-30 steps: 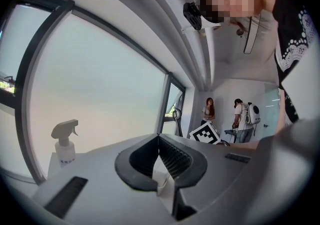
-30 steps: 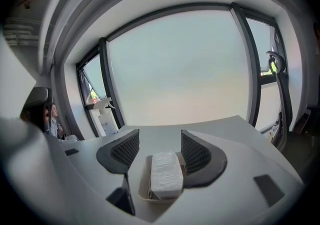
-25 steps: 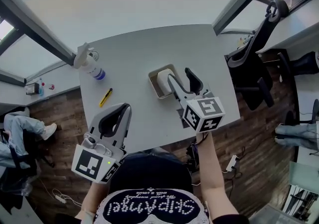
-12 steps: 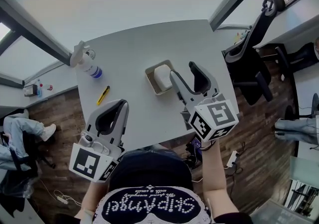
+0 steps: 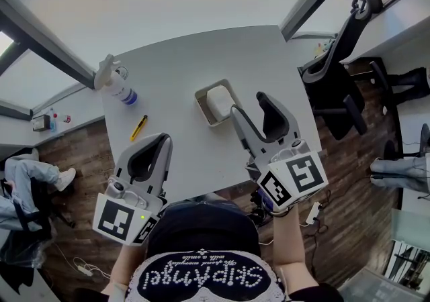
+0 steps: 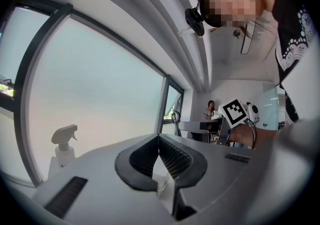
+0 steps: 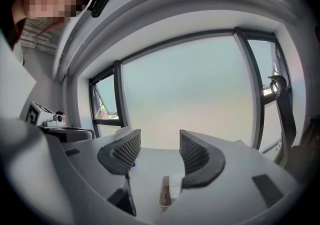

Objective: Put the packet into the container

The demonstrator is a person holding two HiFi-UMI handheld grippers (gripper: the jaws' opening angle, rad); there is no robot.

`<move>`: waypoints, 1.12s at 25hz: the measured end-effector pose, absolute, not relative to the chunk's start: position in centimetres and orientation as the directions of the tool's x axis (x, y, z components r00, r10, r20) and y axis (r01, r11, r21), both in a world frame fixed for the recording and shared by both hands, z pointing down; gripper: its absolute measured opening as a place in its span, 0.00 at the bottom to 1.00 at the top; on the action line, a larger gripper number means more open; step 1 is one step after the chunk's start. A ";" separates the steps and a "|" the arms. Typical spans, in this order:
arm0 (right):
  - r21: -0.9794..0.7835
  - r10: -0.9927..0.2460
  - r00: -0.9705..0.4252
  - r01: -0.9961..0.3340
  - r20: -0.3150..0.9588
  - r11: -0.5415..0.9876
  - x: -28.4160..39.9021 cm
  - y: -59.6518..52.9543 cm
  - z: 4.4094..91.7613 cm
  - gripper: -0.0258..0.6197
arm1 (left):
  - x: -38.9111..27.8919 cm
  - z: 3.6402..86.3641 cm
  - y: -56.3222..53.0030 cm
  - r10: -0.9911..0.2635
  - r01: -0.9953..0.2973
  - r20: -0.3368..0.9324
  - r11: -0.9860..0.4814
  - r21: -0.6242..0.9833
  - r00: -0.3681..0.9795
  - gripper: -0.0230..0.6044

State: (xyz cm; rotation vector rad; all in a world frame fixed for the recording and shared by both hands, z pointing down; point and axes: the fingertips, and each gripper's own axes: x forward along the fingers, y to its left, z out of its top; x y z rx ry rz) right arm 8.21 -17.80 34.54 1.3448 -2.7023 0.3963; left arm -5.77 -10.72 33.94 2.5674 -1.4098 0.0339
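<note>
Holds right claw [image 5: 249, 105] spread near container [image 5: 200, 103], nothing between (jaws just closing a little). Holds left claw [image 5: 160, 141] pressed together over surface [image 5: 181, 66] edge. Shows packet [image 5: 220, 101] lying inside container.

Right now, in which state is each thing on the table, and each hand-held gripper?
Packet: lying inside the container.
Container: upright, holds the packet.
Spray bottle: standing upright.
Yellow pen: lying flat.
Left hand-held gripper: shut, empty.
Right hand-held gripper: open, nothing between its jaws, which have just been closing slightly.
</note>
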 end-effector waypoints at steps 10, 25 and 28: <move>-0.185 -0.788 -0.581 -0.813 0.204 0.552 9.0 -15.1 34.9 0.43 | -5.2 33.7 -10.2 -0.823 -0.828 0.117 -0.535 0.169 0.556 0.05; -0.218 -0.791 -0.576 -0.815 0.208 0.536 8.7 -10.7 36.1 0.42 | -3.4 34.6 -8.2 -0.794 -0.799 0.130 -0.565 0.206 0.594 0.05; -0.223 -0.790 -0.578 -0.813 0.205 0.538 8.3 -9.9 36.4 0.42 | -3.1 34.6 -7.9 -0.791 -0.796 0.129 -0.569 0.205 0.599 0.05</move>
